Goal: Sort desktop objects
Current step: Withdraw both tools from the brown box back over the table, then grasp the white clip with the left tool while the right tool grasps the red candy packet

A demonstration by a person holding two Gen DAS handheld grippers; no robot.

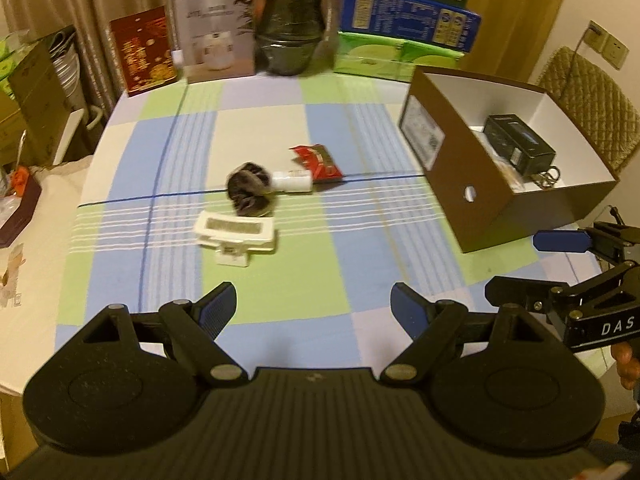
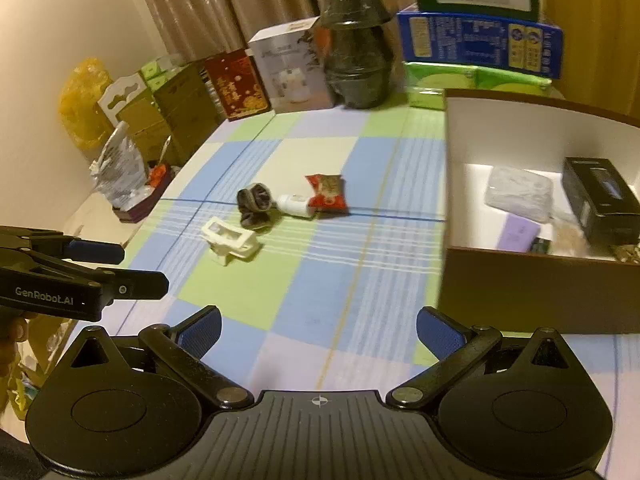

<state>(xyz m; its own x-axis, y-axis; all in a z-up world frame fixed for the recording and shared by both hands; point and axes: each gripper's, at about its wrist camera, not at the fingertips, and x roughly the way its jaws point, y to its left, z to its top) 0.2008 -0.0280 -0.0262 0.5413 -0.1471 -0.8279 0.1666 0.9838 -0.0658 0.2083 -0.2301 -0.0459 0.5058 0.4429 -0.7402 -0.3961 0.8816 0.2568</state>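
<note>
Bottle point(image 1: 294, 180) lying flat, cap toward wrapper point(image 1: 319, 161)

You're looking at a table under a checked blue, green and white cloth point(image 1: 280, 120), beige pleated curtains point(image 2: 192, 4) behind it, a plain cream wall point(image 2: 44, 92) on one side, a quilted tan chair back point(image 1: 592, 92), and warm, dim light.
</note>
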